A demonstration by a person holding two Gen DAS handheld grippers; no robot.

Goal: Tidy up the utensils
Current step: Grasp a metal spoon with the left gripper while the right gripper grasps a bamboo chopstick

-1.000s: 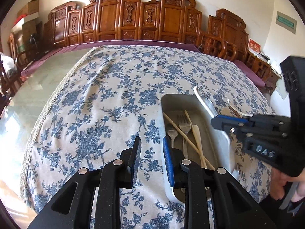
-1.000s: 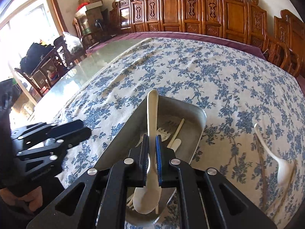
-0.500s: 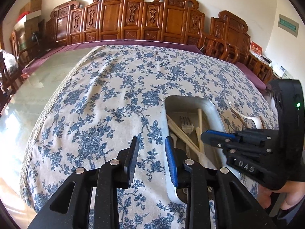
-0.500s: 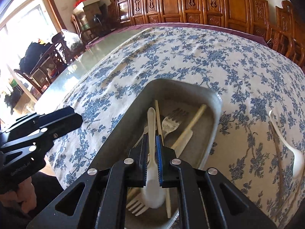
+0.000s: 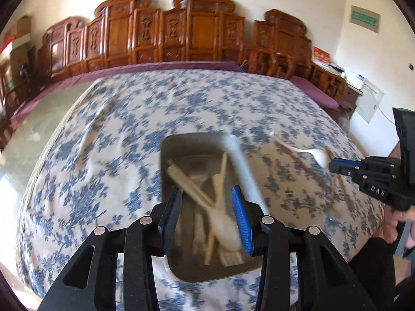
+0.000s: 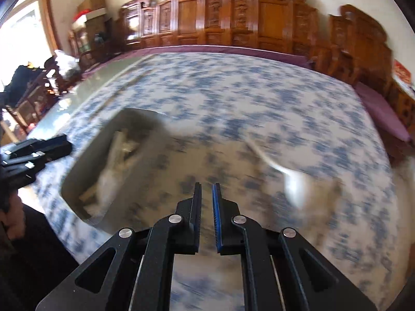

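The worktop (image 5: 109, 134), under a blue-flowered cloth (image 6: 259, 98), fills both views, and both are blurred. A second ago the left tool (image 5: 206, 213) hung over bare cloth left of the tray (image 5: 243, 171); it now sits over the tray's near end. Its jaws have just been opening and stand apart, with nothing between the pads; the tray's contents lie beneath them. The right tool (image 6: 207, 217) then gripped a pale spoon over the tray. It is now over bare cloth to the right of the tray (image 6: 85, 171), jaws nearly together with a thin gap and nothing between them.

In the tray lie a pale spoon (image 5: 223, 226), chopsticks (image 5: 189, 186) and a fork (image 5: 229, 258), crossed over one another. A white spoon (image 5: 315, 154) lies on the cloth right of the tray, well apart from it, with more chopsticks (image 5: 308, 172) just beside it.

The right tool's body, seen from the left wrist view, bears the letters "DAS". A green wall sign (image 5: 364, 18) is too blurred to read.

The tray sits near the worktop's front edge. Left of it and beyond it the cloth is bare up to the carved wooden chairs (image 5: 166, 28) along the far side.
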